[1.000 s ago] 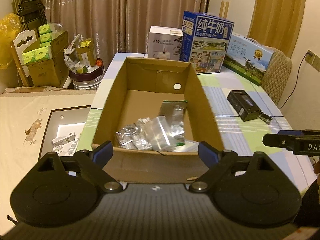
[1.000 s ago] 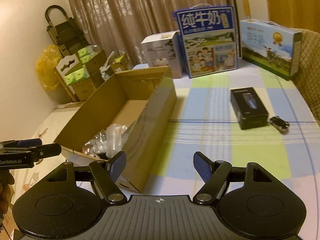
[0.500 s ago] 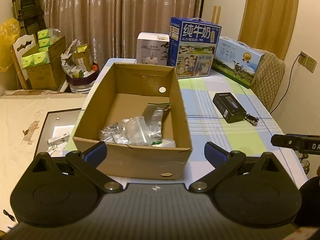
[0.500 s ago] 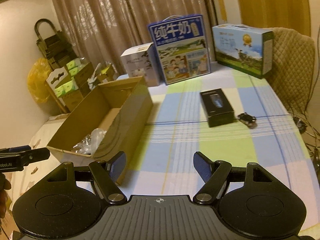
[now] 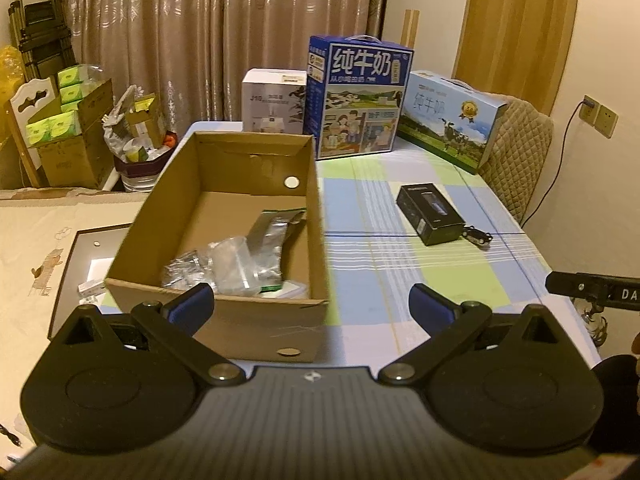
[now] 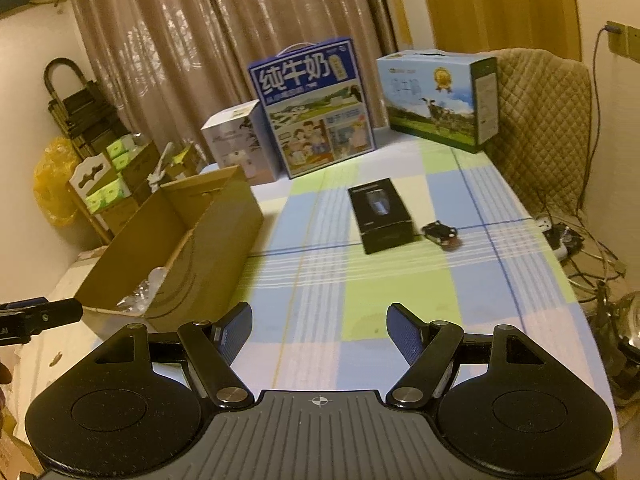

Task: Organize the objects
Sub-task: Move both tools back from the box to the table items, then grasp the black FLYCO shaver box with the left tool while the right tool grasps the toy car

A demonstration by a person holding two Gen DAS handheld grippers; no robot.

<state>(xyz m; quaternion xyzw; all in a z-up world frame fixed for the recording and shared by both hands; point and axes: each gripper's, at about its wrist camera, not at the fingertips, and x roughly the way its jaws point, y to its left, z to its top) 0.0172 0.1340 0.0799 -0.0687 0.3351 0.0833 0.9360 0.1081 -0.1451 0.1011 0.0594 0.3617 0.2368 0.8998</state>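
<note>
Cardboard box [image 5: 224, 216] hugs the table's [image 6: 360, 292] left edge; both tools [image 5: 310, 306] [image 6: 319, 330] spread, holding nothing.

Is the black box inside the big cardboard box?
No, the black box lies on the checked tablecloth, apart from the cardboard box, beside a small dark object.

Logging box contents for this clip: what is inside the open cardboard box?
Inside the cardboard box, crumpled clear plastic bags and a silvery foil pouch lie toward its near end; the far floor is bare. Anything beneath the bags, or tight behind the near wall, is hidden.
</note>
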